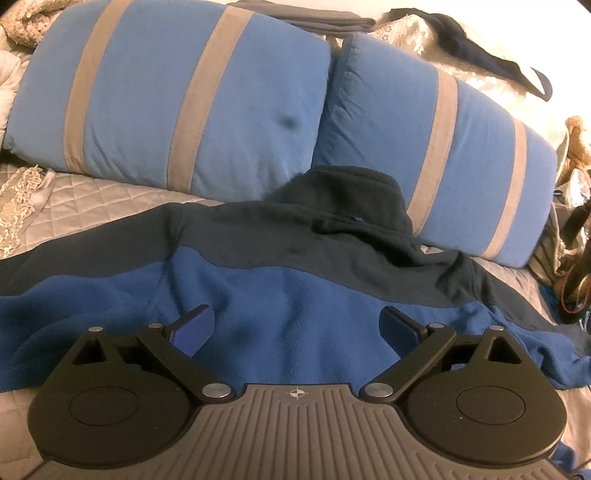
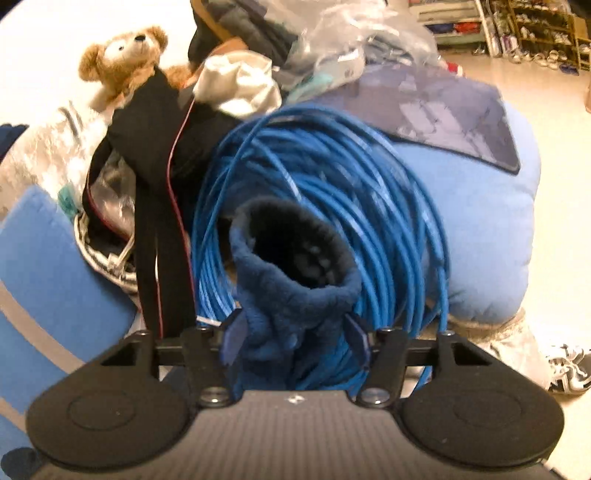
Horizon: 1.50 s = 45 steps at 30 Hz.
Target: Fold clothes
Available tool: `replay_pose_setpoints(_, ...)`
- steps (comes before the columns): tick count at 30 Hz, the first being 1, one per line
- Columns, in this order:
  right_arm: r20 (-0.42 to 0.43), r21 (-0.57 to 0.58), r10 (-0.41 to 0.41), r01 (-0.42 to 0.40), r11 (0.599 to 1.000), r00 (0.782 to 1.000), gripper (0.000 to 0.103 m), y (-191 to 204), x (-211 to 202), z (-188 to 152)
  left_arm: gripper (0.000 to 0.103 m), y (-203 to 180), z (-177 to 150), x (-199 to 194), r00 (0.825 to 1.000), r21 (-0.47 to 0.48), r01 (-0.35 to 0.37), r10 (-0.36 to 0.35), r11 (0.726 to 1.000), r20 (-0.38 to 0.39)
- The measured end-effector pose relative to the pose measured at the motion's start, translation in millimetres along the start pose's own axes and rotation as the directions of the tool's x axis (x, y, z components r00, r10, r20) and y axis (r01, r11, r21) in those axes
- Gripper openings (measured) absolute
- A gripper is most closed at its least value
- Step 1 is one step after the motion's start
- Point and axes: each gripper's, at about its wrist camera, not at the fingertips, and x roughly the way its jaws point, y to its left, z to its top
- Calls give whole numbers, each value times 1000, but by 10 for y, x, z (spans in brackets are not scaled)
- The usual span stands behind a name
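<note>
Fleece jacket (image 1: 280,314) flat below left gripper (image 1: 297,326); cuff (image 2: 295,273) in right gripper (image 2: 295,341).

Nothing readable anywhere, honestly. Closest to a sign is a tiny white crosshair-style emblem (image 1: 296,393) stamped on the ribbed grey body of the left gripper (image 1: 295,326), near edge of the view, and a blurrier version of the same mark (image 2: 294,398) on the right gripper (image 2: 295,338). No letters or numbers with either. Far right, shelves (image 2: 532,26) packed with small stuff, but way too blurry to make out any labels.
</note>
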Motion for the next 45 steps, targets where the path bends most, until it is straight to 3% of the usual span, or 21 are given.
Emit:
replay_pose_setpoints(6,-17,48,-2,3,999,1000,30,-55,35,33,98,-4,-6,4,1000,-2,-1,1,1000,-3)
replay_pose_setpoints(10,-19,81,0,1,997,1000,23,-75,-25,19,98,-2,2,3,1000,-5,2,-2,1000,-4)
replay_pose_setpoints(12,-31,90,-11,14,996,999,24,-82,-49,30,98,0,3,0,1000,-6,5,-5,1000,-3)
replay_pose_setpoints(13,-45,98,-17,22,995,999,30,-93,-54,32,98,1,3,-2,1000,-6,6,-6,1000,-3)
replay_pose_setpoints(16,-73,127,-28,37,991,997,35,-131,-85,20,98,13,2,-11,1000,-11,8,-8,1000,-2)
replay_pose_setpoints(20,-42,114,5,0,993,999,35,-124,-181,-18,98,14,-2,-9,1000,-15,11,-11,1000,-4)
replay_pose_setpoints(24,-33,127,-15,19,992,999,35,-143,-131,2,98,11,-8,-16,1000,-15,13,-13,1000,-1)
replay_pose_setpoints(26,-23,135,-16,19,991,1000,33,-149,-95,4,98,10,-12,-15,1000,-18,11,-11,1000,0)
replay_pose_setpoints(29,2,122,-3,3,993,1000,19,-112,-59,15,98,8,-14,-14,1000,-21,9,-9,1000,0)
replay_pose_setpoints(33,38,13,3,-3,1000,999,14,150,-66,100,98,11,-8,-12,1000,-21,13,-13,1000,1)
replay_pose_setpoints(36,61,-117,53,-45,992,997,12,581,-142,192,98,18,-7,-6,1000,-21,13,-13,1000,-1)
replay_pose_setpoints(39,64,-236,159,-139,962,985,11,1095,-303,288,98,15,-9,-8,1000,-21,9,-9,1000,2)
replay_pose_setpoints(42,51,-296,316,-288,911,947,11,1546,-614,496,98,13,-8,3,1000,-22,3,-3,1000,0)
replay_pose_setpoints(45,77,-277,444,-408,870,893,11,1612,-991,770,98,11,-5,15,1000,-21,0,0,1000,-2)
